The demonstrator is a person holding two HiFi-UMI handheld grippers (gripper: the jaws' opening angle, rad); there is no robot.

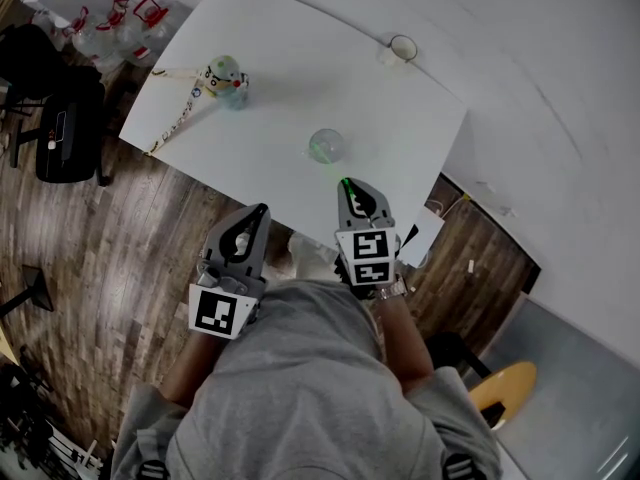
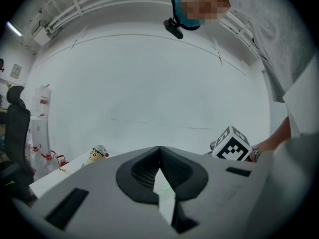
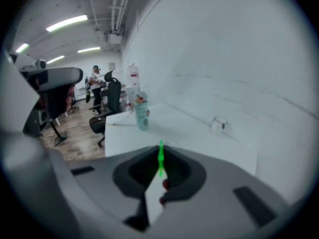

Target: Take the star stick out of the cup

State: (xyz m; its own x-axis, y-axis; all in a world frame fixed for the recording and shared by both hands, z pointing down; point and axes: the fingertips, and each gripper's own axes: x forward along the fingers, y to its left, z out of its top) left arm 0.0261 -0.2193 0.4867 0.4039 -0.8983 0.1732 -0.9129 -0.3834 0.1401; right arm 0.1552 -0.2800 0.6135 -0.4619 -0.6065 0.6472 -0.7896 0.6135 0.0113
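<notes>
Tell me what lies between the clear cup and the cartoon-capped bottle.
Nothing: the head view shows only bare white table between the clear cup and the cartoon-capped bottle.

The head view looks steeply down from above the person onto the white table (image 1: 300, 78), with the left gripper (image 1: 263, 209) and the right gripper (image 1: 346, 182) low in the picture's middle. The left gripper view sits close behind its own jaws and faces about level across the table toward a white wall (image 2: 149, 83). The right gripper view tilts down along its jaws toward the open office. All three views share the bottle with a cartoon-figure cap (image 1: 227, 78).
</notes>
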